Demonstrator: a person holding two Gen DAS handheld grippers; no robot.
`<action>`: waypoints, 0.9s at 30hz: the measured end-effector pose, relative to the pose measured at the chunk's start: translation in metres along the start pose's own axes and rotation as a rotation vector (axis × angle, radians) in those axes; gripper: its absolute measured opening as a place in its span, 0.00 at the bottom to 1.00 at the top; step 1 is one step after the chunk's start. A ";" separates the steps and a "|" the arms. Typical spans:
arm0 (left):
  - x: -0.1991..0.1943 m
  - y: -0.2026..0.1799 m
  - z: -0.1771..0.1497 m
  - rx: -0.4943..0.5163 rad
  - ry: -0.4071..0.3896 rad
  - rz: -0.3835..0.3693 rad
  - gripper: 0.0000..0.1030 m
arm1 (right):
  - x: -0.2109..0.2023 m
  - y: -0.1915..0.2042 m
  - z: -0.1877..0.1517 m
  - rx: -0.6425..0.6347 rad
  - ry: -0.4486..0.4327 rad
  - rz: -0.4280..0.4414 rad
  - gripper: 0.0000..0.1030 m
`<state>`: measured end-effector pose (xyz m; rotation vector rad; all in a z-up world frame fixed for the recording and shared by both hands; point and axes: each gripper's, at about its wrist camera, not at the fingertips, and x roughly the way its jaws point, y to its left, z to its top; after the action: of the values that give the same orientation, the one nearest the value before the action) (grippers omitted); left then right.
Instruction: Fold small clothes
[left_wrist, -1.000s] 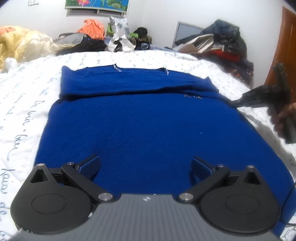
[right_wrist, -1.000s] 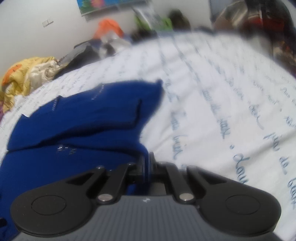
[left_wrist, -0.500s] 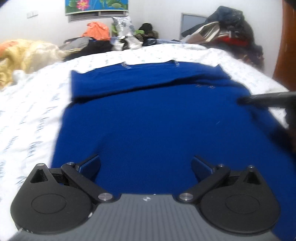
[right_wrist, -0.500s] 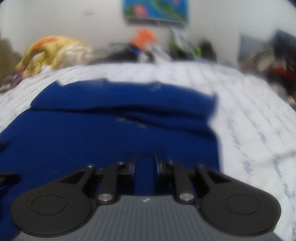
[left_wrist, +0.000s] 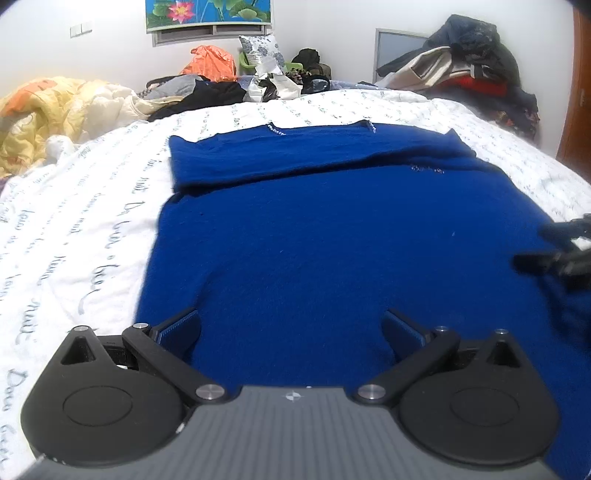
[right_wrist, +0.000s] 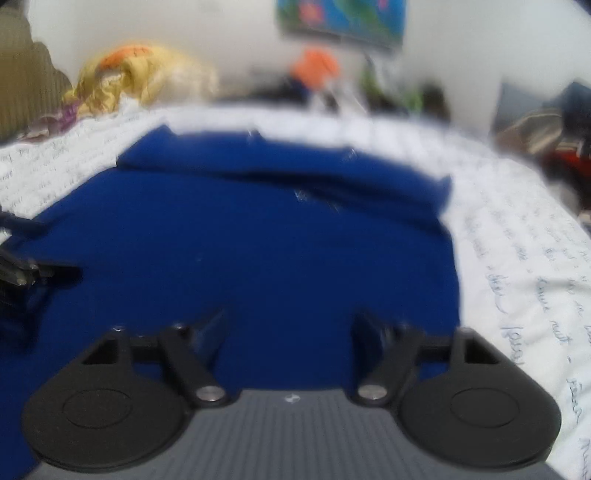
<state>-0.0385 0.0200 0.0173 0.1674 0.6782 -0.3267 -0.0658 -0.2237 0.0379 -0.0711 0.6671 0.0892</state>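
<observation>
Blue sweater (left_wrist: 332, 236): lies flat on the white script-printed bedsheet (left_wrist: 92, 206), its far edge folded back toward the near hem in a band, probably a first fold that leaves the broad middle ready for the next. Left gripper (left_wrist: 291, 325): over the sweater's near hem, jaws spread wide, nothing pinched. Right gripper (right_wrist: 288, 325): over the sweater's near right part, jaws opening, only flat cloth beneath; the view is blurred.
</observation>
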 end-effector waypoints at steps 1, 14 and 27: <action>-0.005 0.003 -0.004 0.001 0.004 0.000 1.00 | -0.003 -0.014 -0.002 0.059 0.027 0.009 0.86; -0.047 -0.036 -0.029 0.034 0.060 -0.065 1.00 | -0.036 0.046 -0.005 -0.150 0.090 0.063 0.90; -0.091 -0.025 -0.051 -0.028 0.041 -0.065 1.00 | -0.079 0.008 -0.013 0.017 0.036 0.066 1.00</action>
<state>-0.1436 0.0317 0.0352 0.1261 0.7297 -0.3768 -0.1363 -0.2214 0.0759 -0.0345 0.7066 0.1458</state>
